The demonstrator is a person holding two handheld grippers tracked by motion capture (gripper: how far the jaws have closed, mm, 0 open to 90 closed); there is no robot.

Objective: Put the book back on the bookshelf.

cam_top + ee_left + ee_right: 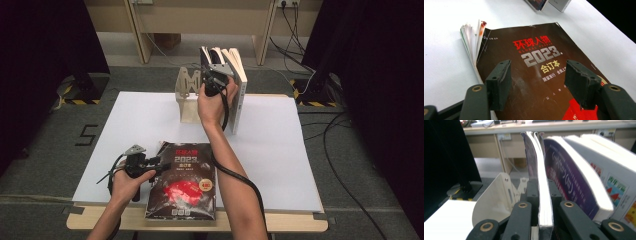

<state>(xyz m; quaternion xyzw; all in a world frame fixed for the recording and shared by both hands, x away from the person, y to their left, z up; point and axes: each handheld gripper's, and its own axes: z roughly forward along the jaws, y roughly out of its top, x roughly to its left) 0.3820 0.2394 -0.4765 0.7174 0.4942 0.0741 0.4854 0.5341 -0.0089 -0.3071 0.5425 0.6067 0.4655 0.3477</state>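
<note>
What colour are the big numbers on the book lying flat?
The 2023 on the flat book is silvery grey, on a dark brown cover. Clearest in the left gripper view.

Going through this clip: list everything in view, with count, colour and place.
table: one, white top, centre
magazine: one, dark brown with red, flat at near edge
bookend: one, cream, far side
thin book: one, dark cover, upright, in right gripper
standing books: at least two, white and purple, right of the bookend
left gripper: black, open above the magazine
right gripper: black, shut on the thin book
</note>
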